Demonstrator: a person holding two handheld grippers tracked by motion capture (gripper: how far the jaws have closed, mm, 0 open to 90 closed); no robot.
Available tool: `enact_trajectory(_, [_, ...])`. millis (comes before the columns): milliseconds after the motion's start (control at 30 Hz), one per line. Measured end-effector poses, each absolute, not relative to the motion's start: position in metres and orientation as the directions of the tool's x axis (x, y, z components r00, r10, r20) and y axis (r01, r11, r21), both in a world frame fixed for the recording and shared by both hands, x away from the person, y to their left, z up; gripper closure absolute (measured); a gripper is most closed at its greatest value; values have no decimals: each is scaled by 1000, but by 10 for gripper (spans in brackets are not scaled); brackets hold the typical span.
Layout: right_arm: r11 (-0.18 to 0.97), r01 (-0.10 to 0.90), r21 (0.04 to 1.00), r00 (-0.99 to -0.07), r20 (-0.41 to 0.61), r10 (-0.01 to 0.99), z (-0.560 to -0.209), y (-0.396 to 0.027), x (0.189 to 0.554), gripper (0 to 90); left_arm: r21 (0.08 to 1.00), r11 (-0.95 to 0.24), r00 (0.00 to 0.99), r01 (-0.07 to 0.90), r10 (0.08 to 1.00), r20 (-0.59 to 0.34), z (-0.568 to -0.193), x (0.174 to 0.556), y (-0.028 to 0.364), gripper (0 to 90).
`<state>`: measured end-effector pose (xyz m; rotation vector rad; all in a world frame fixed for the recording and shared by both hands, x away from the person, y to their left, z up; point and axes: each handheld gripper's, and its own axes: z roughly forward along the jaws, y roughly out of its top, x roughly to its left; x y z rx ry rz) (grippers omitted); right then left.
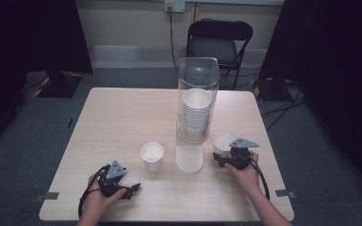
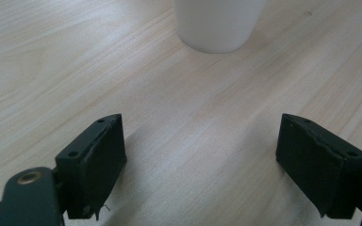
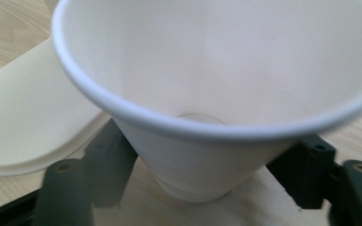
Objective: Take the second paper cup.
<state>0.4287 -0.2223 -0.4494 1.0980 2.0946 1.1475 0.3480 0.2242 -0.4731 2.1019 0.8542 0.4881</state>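
Black claws [image 1: 134, 188], [image 1: 218, 159]: grey three-cornered top plates, trailing black cables, screw holes in flat jaw pads.

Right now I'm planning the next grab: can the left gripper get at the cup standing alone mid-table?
Probably yes. The left gripper has its jaws wide apart, pointing toward the lone cup, with bare table between them. The dispenser tube stands off to the side.

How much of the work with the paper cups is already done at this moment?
One paper cup already stands alone on the table, left of the clear dispenser tube. In hand: the right gripper has its jaws on both sides of a second cup beside the tube. The left gripper rests open, holding nothing. Left: a stack of cups remains inside the tube.
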Motion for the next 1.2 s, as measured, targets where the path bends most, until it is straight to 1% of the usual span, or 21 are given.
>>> enact_trajectory(33, [312,412,856,-537,-49,842,-449,-223,428,209,793,-454,698,407,715,52,-473,348,224,159])
enact_trajectory(67, [313,414,855,-531,-53,846,-449,-225,426,176,793,-454,698,407,714,52,-473,348,224,159])
enact_trajectory(167, [334,406,851,-532,-78,843,-447,-231,419,155,792,-454,698,407,714,51,-473,348,224,159])
enact_trajectory(300, [334,410,849,-530,-76,845,-448,-244,408,148,793,-454,698,407,714,51,-473,348,224,159])
enact_trajectory(367, [359,416,836,-522,-104,847,-448,-251,403,147,793,-454,698,407,714,51,-473,348,224,159])
enact_trajectory(433, [377,398,836,-522,-131,843,-448,-255,397,153,793,-454,698,407,715,51,-473,348,224,159])
enact_trajectory(567, [363,408,838,-533,-105,840,-448,-265,387,149,793,-454,698,407,714,51,-473,348,224,159])
enact_trajectory(667, [385,405,829,-547,-117,829,-448,-269,380,148,793,-454,698,407,714,51,-473,348,224,159])
enact_trajectory(867, [379,411,829,-579,-84,811,-449,-273,369,153,793,-454,698,407,714,51,-473,348,224,159])
enact_trajectory(1200, [408,418,812,-611,-81,788,-459,-284,352,145,793,-454,698,407,714,51,-473,348,224,159])
